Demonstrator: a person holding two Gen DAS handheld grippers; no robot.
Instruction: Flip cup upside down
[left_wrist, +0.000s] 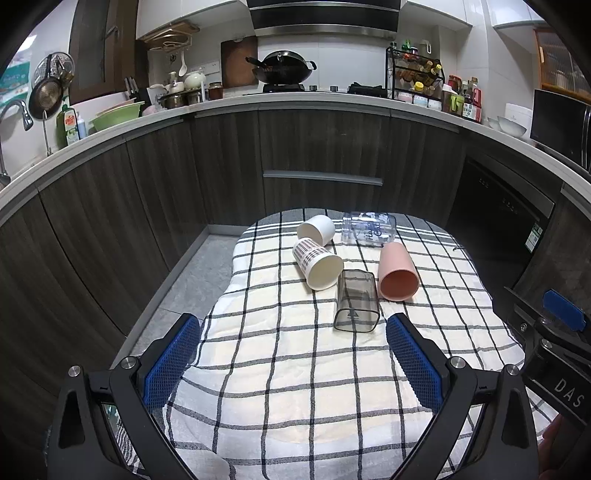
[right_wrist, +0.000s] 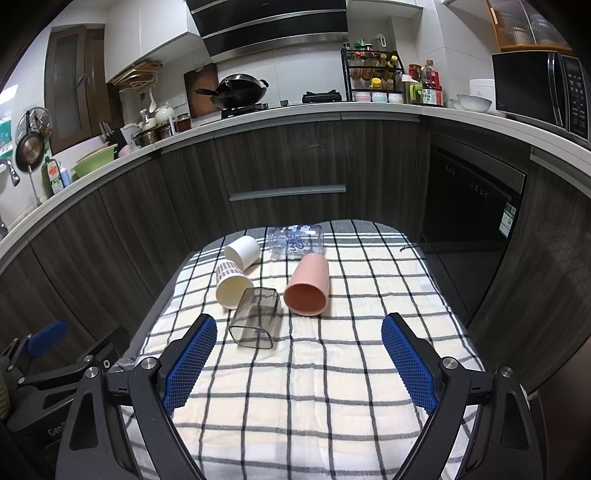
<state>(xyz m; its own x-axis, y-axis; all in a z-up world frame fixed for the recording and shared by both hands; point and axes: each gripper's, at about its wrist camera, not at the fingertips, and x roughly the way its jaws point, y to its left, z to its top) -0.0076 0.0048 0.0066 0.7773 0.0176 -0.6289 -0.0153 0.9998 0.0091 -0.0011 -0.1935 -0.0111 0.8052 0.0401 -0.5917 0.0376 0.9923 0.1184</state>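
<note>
Several cups lie on their sides on a checked cloth (left_wrist: 295, 387) (right_wrist: 314, 387). A pink cup (left_wrist: 397, 273) (right_wrist: 308, 284), a smoky clear square cup (left_wrist: 356, 301) (right_wrist: 256, 317), a patterned paper cup (left_wrist: 317, 262) (right_wrist: 232, 282), a white cup (left_wrist: 317, 229) (right_wrist: 242, 251) and a clear printed glass (left_wrist: 369, 229) (right_wrist: 295, 238) cluster at the far end. My left gripper (left_wrist: 293, 328) is open and empty, short of the square cup. My right gripper (right_wrist: 299, 328) is open and empty, short of the pink and square cups.
The cloth covers a small table in front of dark kitchen cabinets (left_wrist: 321, 155). The right gripper shows at the left wrist view's right edge (left_wrist: 561, 332); the left gripper shows at the right wrist view's left edge (right_wrist: 48, 354). The floor (left_wrist: 184, 280) lies to the left.
</note>
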